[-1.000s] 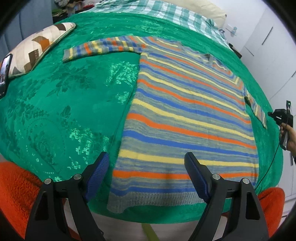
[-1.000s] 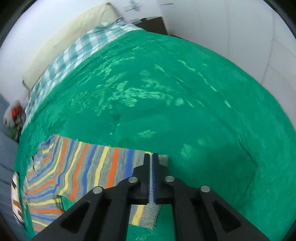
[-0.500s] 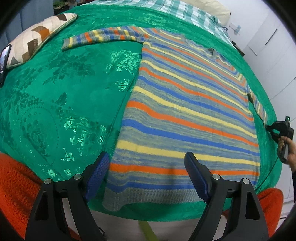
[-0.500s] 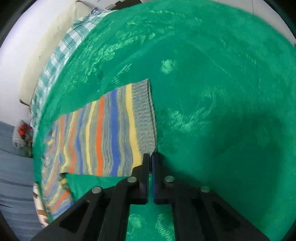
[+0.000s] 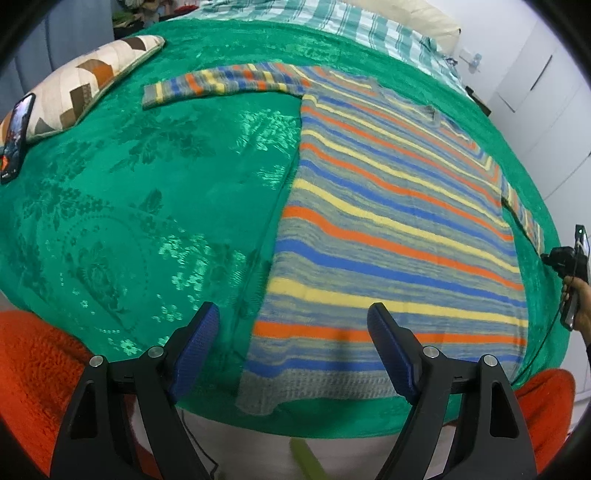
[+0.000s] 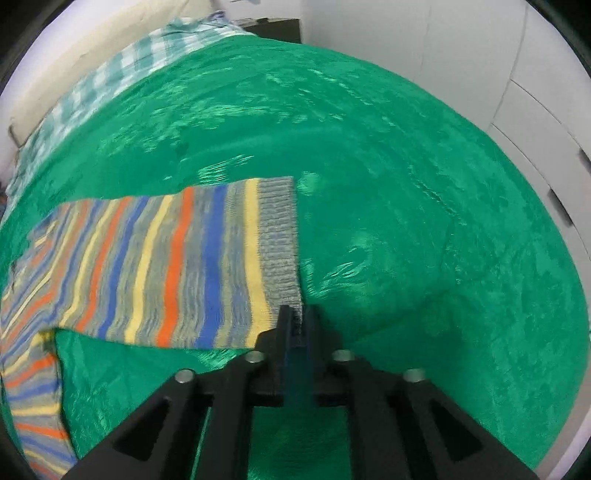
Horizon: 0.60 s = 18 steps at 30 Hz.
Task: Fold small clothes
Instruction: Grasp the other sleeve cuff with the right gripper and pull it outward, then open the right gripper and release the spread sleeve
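Observation:
A striped sweater in grey, blue, orange and yellow lies flat on the green bedspread, its hem at the near edge. Its left sleeve stretches out to the far left. My left gripper is open and empty, hovering over the hem's left corner. My right gripper is shut on the grey cuff of the right sleeve, which lies stretched on the bedspread. The right gripper also shows at the right edge of the left wrist view.
A patterned cushion and a phone lie at the far left. A checked sheet covers the head of the bed. An orange blanket sits below the near edge. White cupboards stand on the right.
My right gripper has kept hold of the cuff and swung, so the sleeve now lies stretched to the left. My left gripper has dropped a little closer to the hem.

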Each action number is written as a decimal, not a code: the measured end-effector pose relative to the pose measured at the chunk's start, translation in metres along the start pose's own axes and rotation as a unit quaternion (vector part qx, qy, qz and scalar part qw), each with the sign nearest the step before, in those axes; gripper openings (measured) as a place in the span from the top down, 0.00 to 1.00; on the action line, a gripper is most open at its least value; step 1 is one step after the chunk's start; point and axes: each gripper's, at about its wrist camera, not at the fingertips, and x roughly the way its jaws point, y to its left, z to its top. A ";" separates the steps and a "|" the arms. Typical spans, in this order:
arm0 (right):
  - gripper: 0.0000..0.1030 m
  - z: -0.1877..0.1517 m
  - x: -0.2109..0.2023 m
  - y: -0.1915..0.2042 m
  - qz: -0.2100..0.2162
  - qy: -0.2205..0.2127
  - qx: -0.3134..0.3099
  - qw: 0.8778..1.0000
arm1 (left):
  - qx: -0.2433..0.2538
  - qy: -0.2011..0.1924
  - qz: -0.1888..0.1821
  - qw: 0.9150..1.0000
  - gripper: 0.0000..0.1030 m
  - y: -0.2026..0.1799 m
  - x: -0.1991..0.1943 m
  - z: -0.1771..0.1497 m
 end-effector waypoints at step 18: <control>0.35 -0.217 -0.159 0.087 0.212 -0.005 -0.143 0.967 | 0.074 -0.004 -0.050 0.996 0.16 -0.032 0.000 -0.003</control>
